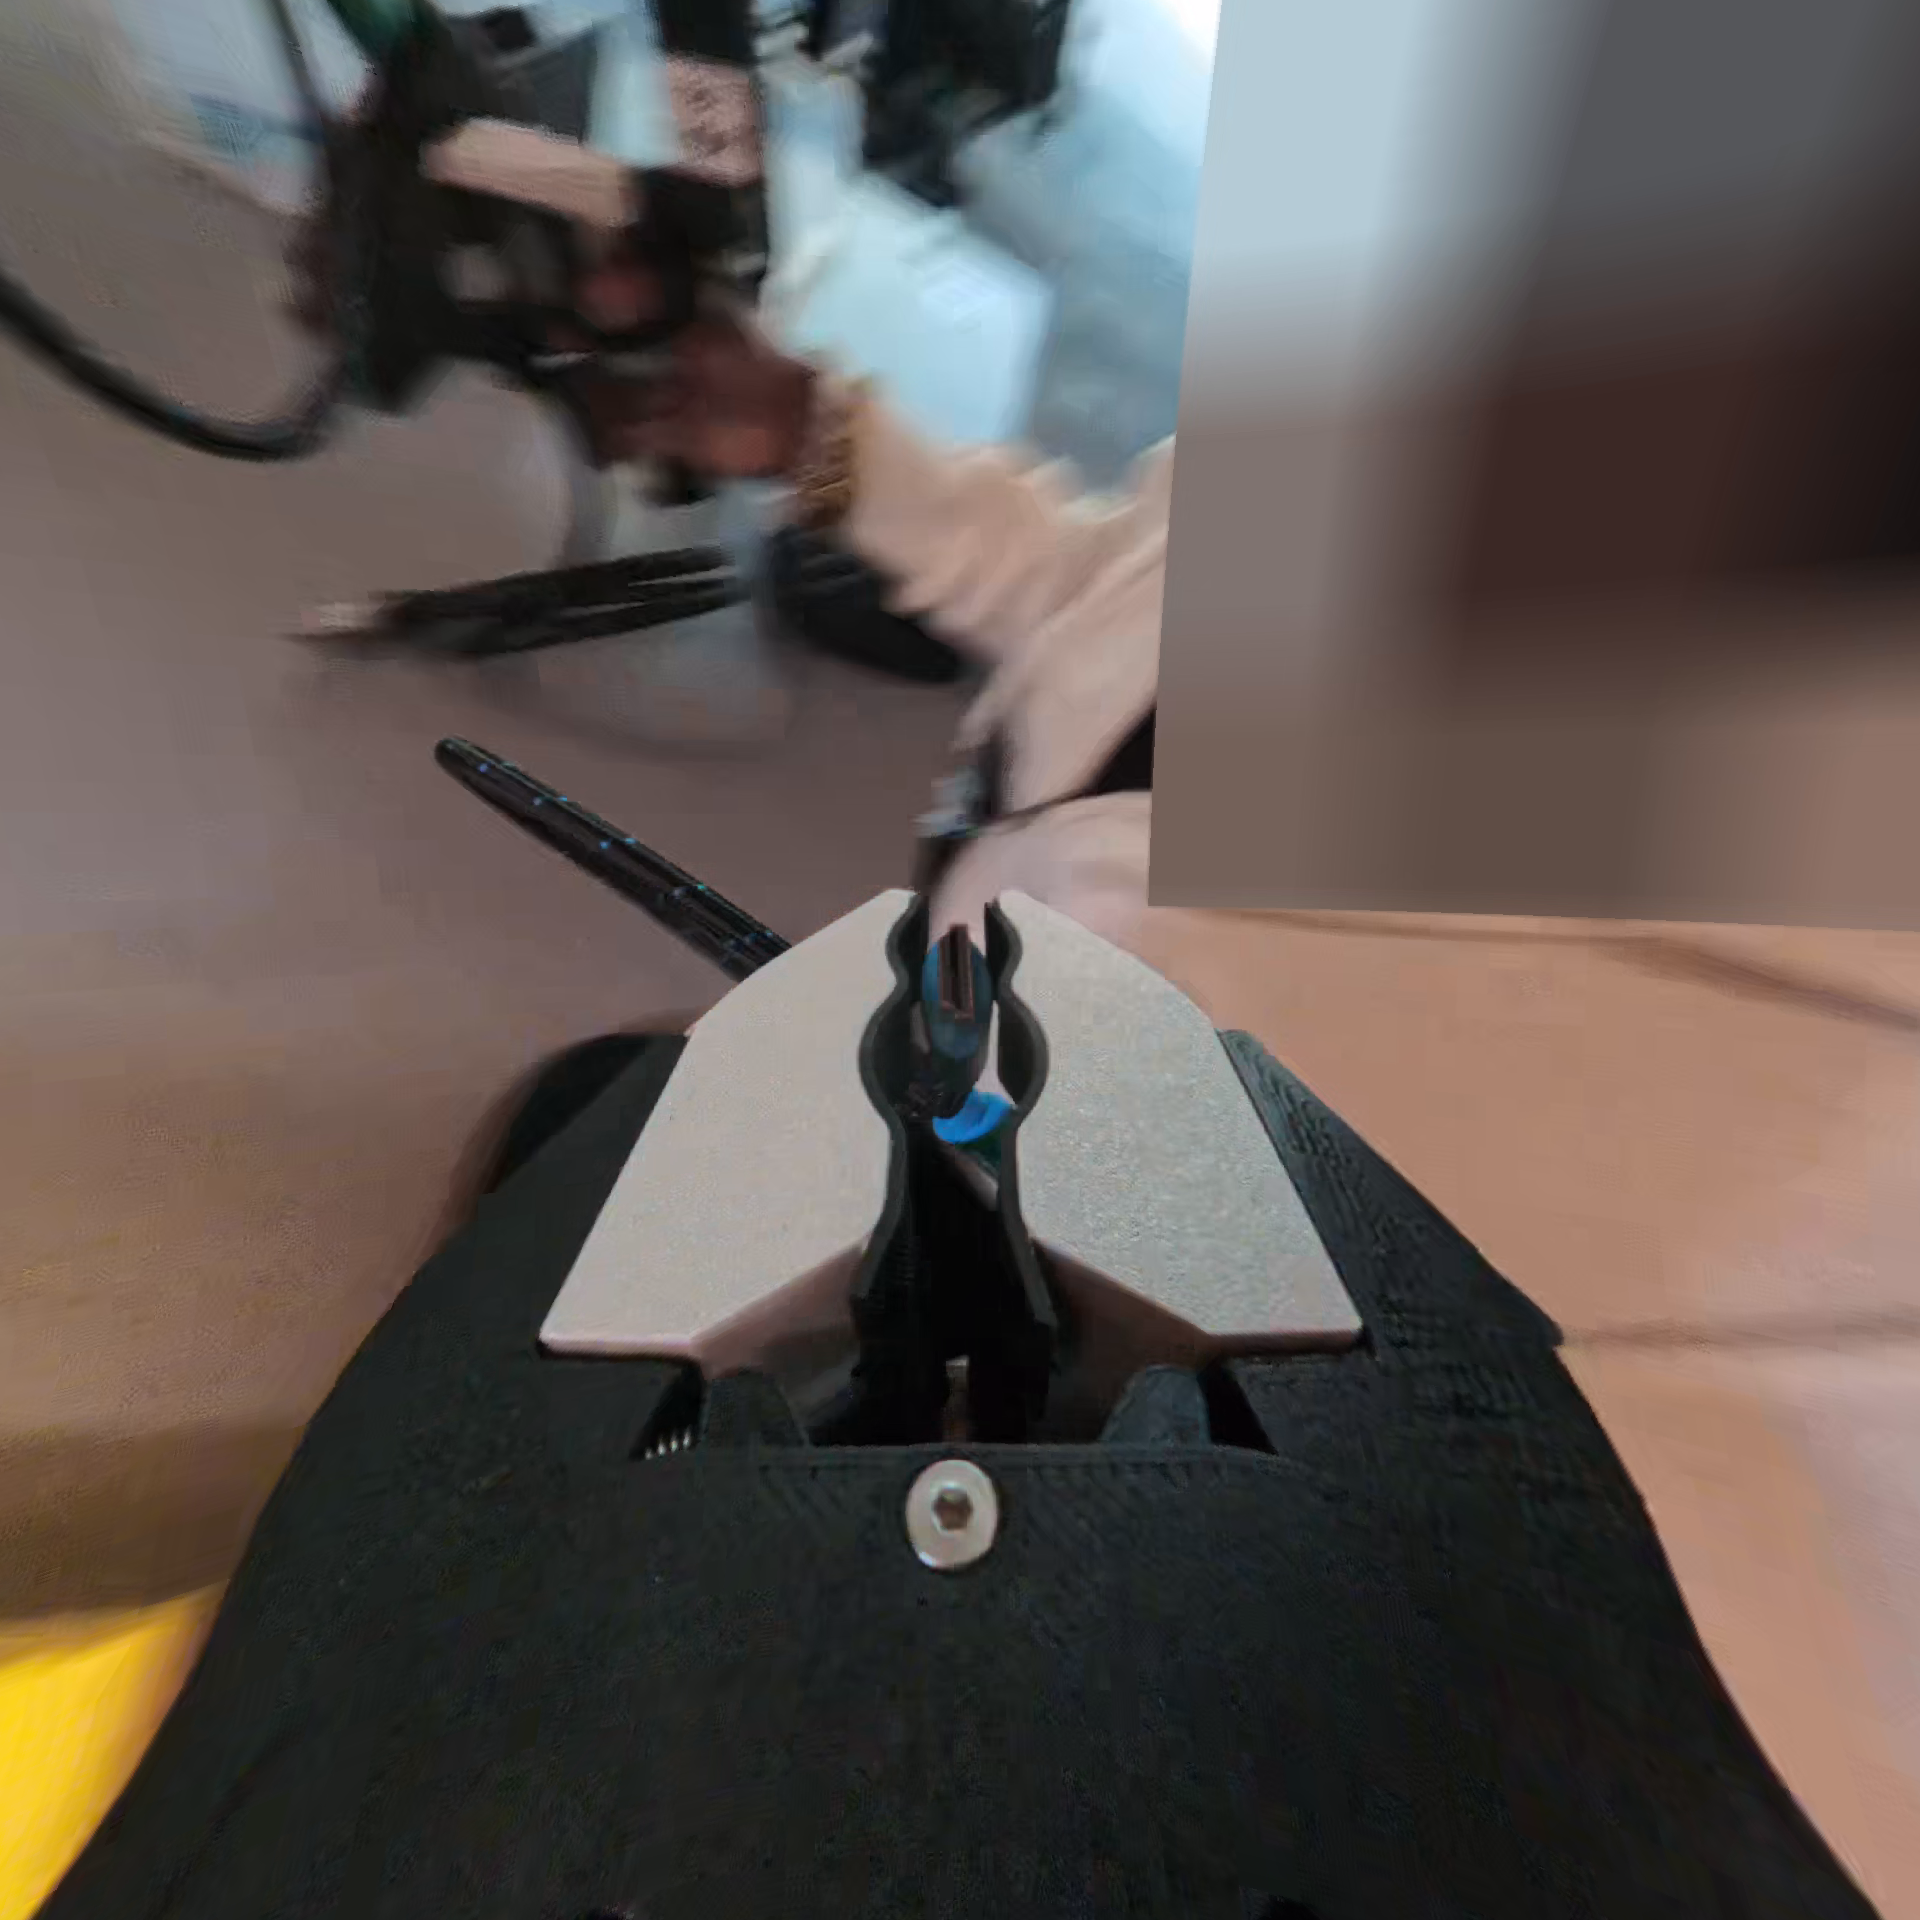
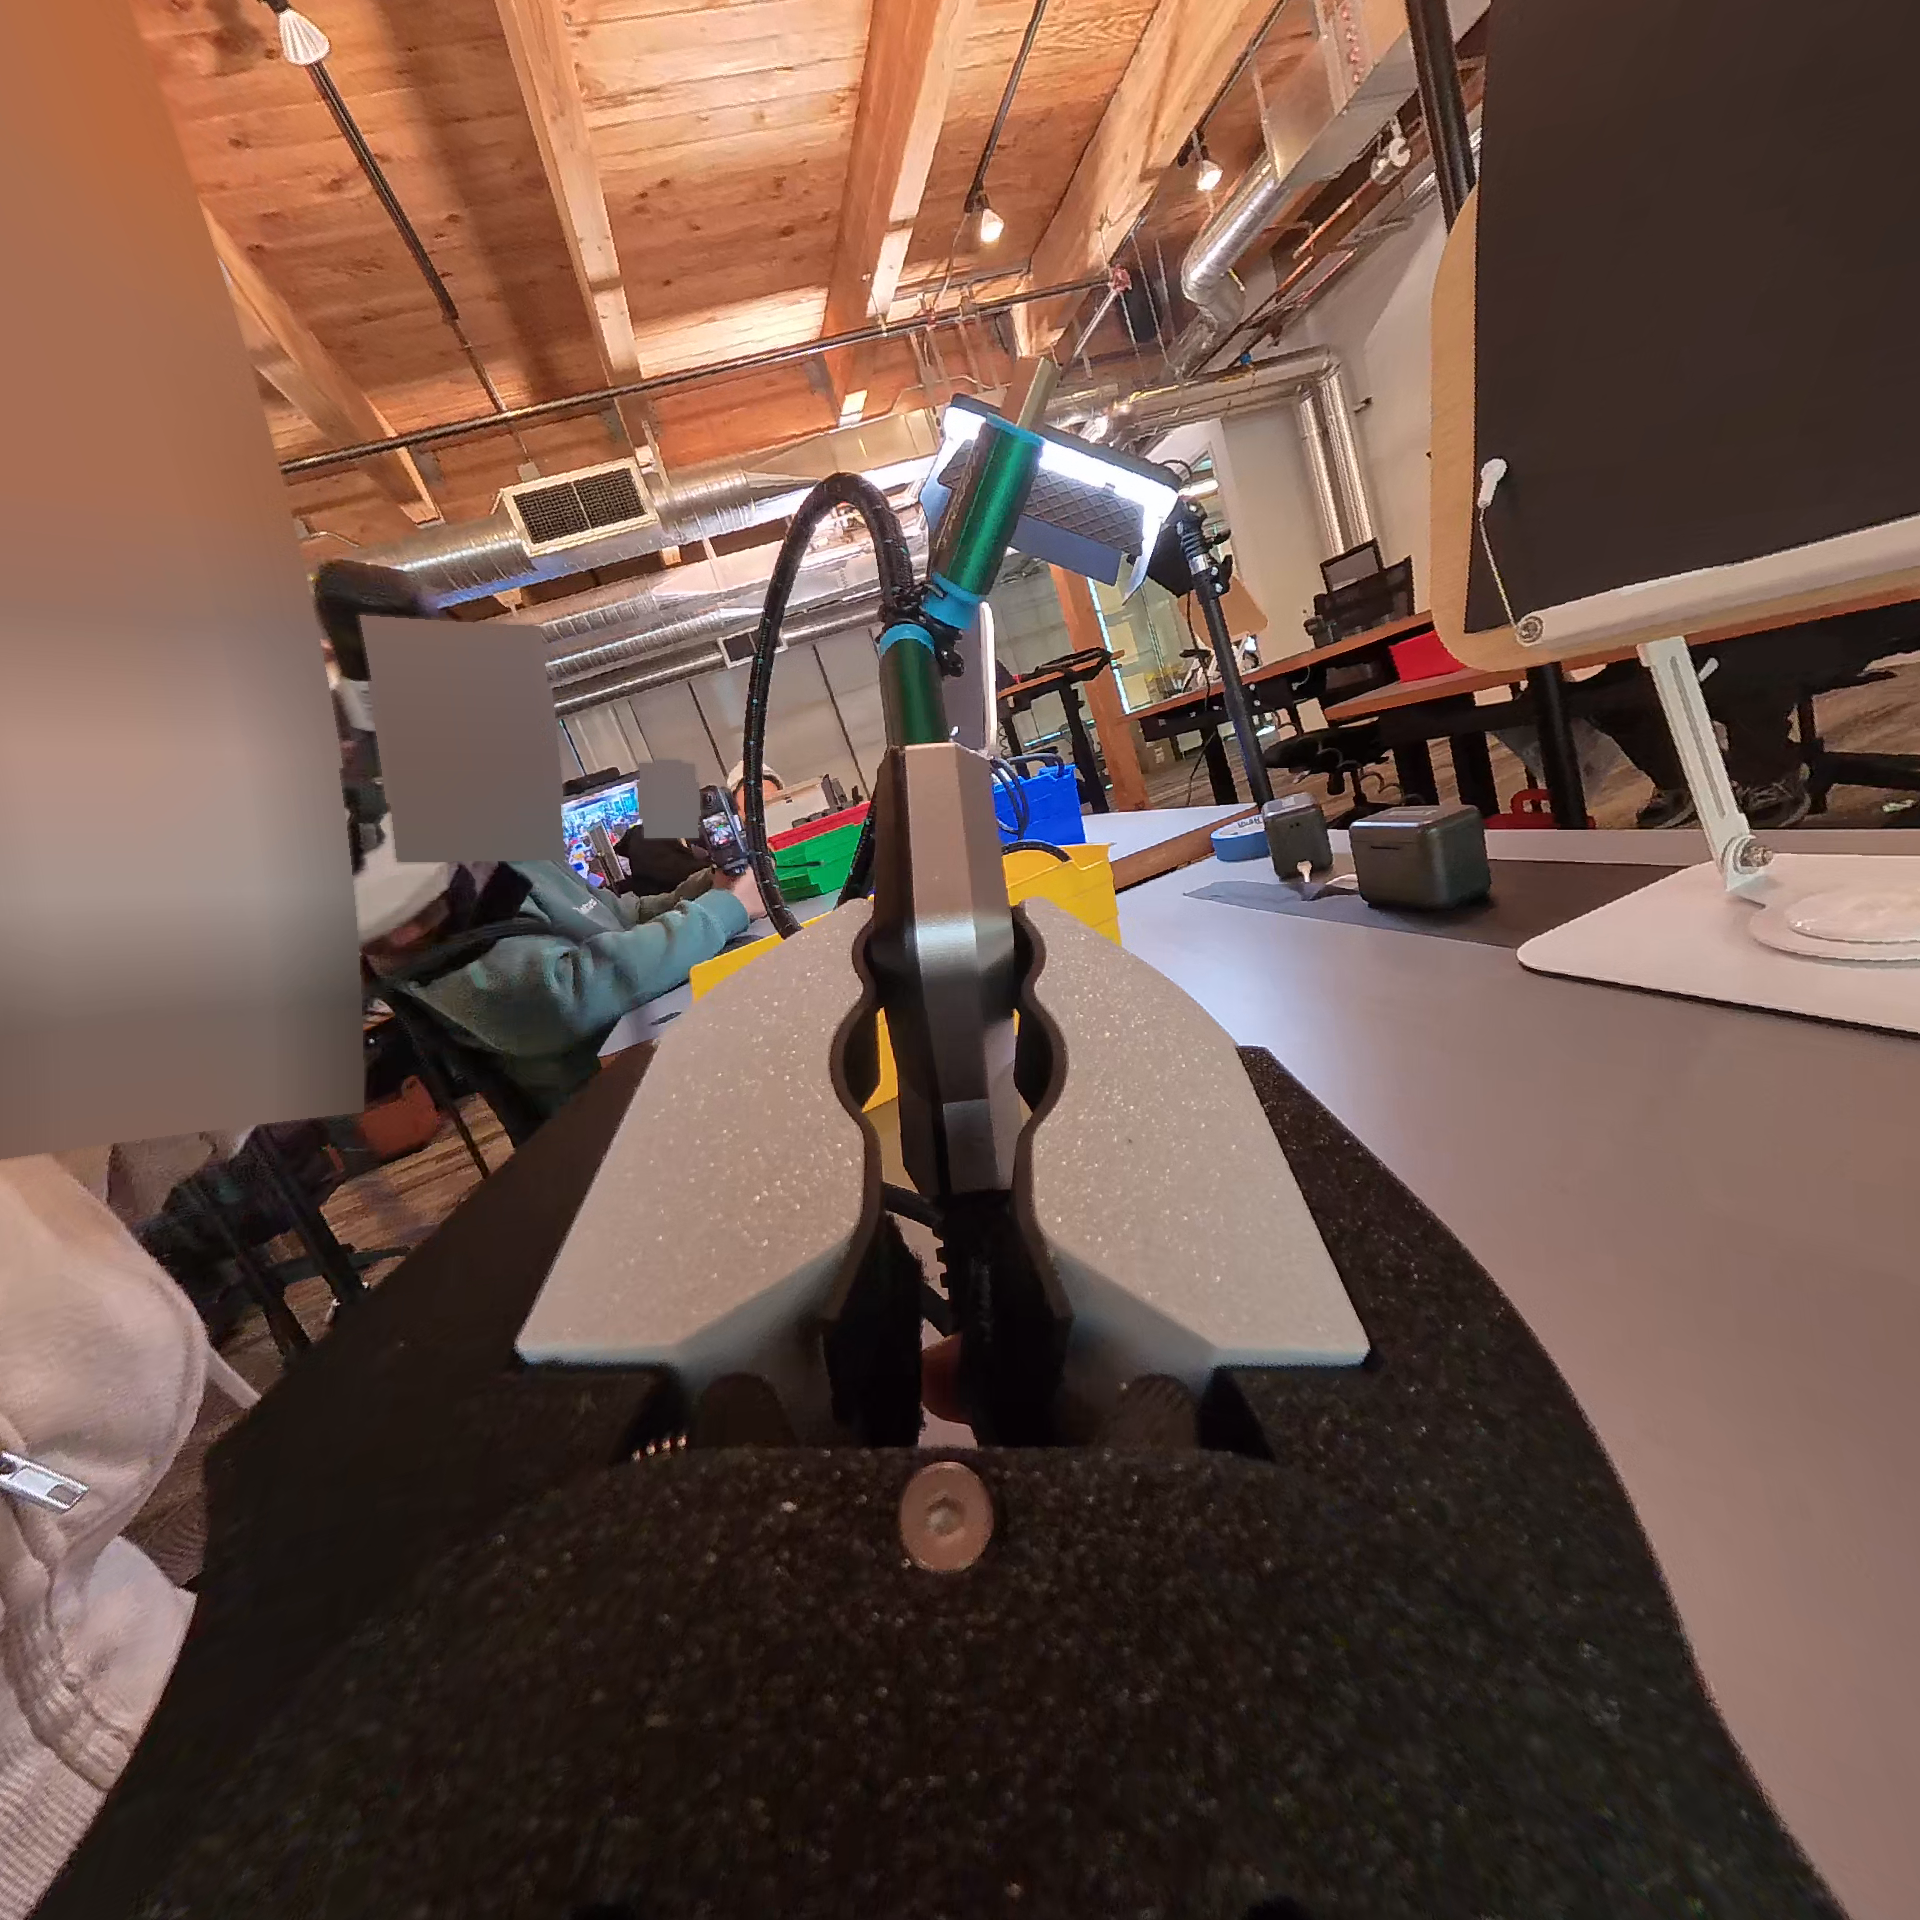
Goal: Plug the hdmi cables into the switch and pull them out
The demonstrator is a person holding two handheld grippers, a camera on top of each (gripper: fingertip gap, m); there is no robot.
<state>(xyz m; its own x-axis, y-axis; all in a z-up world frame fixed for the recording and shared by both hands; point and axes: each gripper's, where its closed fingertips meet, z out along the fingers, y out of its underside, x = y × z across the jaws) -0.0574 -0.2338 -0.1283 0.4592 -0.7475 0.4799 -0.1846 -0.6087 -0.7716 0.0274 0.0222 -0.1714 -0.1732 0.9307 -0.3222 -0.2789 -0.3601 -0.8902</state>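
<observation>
In the left wrist view my left gripper point(image 1: 956, 912) is shut on a small black and blue HDMI plug point(image 1: 954, 982), held edge-on between the pads. Its black braided cable point(image 1: 623, 844) trails away to the upper left over the table. A second black cable with a metal plug point(image 1: 499, 615) lies blurred on the table farther off. In the right wrist view my right gripper point(image 2: 940, 914) is shut on the grey metal switch point(image 2: 940, 914), held upright above the table. A green plug body with blue bands point(image 2: 971, 530) stands out of the switch's far end, and a black braided cable point(image 2: 769, 675) loops down from it.
The left wrist view is motion-blurred; a hand with the other gripper point(image 1: 582, 270) shows far off. In the right wrist view a grey table point(image 2: 1455, 1143) holds a white monitor stand point(image 2: 1714, 935), two dark grey cubes point(image 2: 1418, 854) and a yellow bin point(image 2: 1070, 883). A person sits at the left.
</observation>
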